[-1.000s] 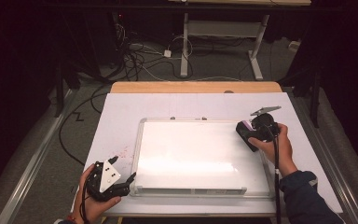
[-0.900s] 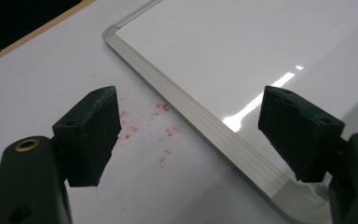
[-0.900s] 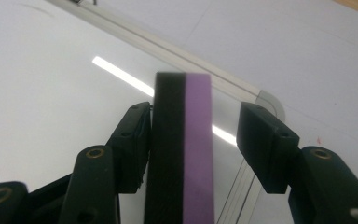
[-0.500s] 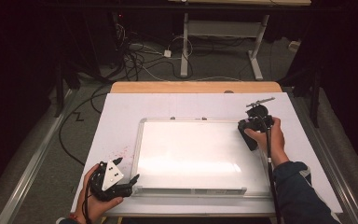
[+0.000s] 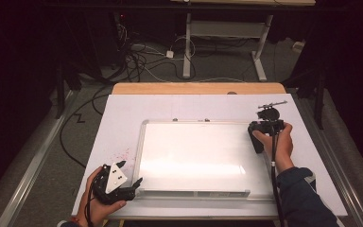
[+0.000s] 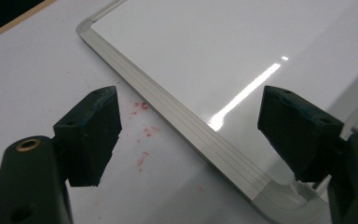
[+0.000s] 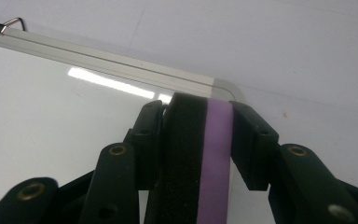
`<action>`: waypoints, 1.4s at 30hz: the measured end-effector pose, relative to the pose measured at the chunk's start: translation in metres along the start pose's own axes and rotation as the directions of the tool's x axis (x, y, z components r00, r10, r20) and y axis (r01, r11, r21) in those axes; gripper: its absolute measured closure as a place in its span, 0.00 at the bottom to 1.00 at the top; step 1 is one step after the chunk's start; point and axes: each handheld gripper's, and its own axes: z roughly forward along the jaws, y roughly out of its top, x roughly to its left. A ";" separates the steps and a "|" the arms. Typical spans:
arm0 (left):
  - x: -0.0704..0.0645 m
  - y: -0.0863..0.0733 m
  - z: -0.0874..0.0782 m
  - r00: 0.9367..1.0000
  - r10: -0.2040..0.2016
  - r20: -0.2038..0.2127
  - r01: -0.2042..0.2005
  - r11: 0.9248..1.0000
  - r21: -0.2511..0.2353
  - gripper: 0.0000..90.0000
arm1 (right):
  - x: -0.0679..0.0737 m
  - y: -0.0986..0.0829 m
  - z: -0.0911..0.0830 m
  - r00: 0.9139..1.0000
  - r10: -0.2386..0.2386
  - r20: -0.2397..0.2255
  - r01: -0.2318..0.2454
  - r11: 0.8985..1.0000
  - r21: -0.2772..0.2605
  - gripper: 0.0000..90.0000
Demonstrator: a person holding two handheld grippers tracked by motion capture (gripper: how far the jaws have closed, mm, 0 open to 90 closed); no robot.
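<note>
Right hand-held gripper (image 7: pixel 196 140) is clamped on a purple-and-black eraser (image 7: pixel 200 154), held at the whiteboard's (image 5: pixel 198 156) far right corner. Left hand-held gripper (image 6: pixel 191 135) is spread wide over the near left corner.

R gripper (image 7: pixel 196 140) clamped on purple/black eraser (image 7: pixel 200 154), over whiteboard (image 7: pixel 51 116) corner, white table (image 7: pixel 284 42)

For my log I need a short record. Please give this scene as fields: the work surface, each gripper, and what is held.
surface: whiteboard lying flat on a white table
right gripper: fingers shut on a whiteboard eraser, black felt and purple back, at the board's far right corner
left gripper: open, holding nothing, fingers either side of the board's near left corner
marks: red specks on the table beside the frame
</note>
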 end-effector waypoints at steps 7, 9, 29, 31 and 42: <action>-0.002 0.000 0.002 1.000 0.015 0.007 -0.015 1.000 0.014 0.23 | 0.005 -0.003 -0.009 0.994 -0.038 -0.098 0.037 0.999 -0.010 0.45; -0.002 0.000 0.002 1.000 0.017 0.011 -0.017 1.000 0.014 0.23 | 0.005 -0.005 -0.015 0.993 -0.054 -0.101 0.050 0.998 -0.037 0.45; -0.006 0.002 0.003 0.999 0.040 0.017 -0.040 0.999 0.026 0.23 | -0.013 -0.080 -0.037 0.943 -0.264 -0.204 0.253 0.964 -0.081 0.64; -0.006 0.002 0.003 0.999 0.035 0.020 -0.036 0.999 0.026 0.23 | -0.011 -0.080 -0.036 0.947 -0.253 -0.198 0.239 0.967 -0.088 0.64; -0.006 0.002 0.004 0.999 0.037 0.024 -0.037 0.999 0.024 0.23 | -0.003 -0.071 -0.025 0.966 -0.159 -0.203 0.141 0.985 -0.099 0.63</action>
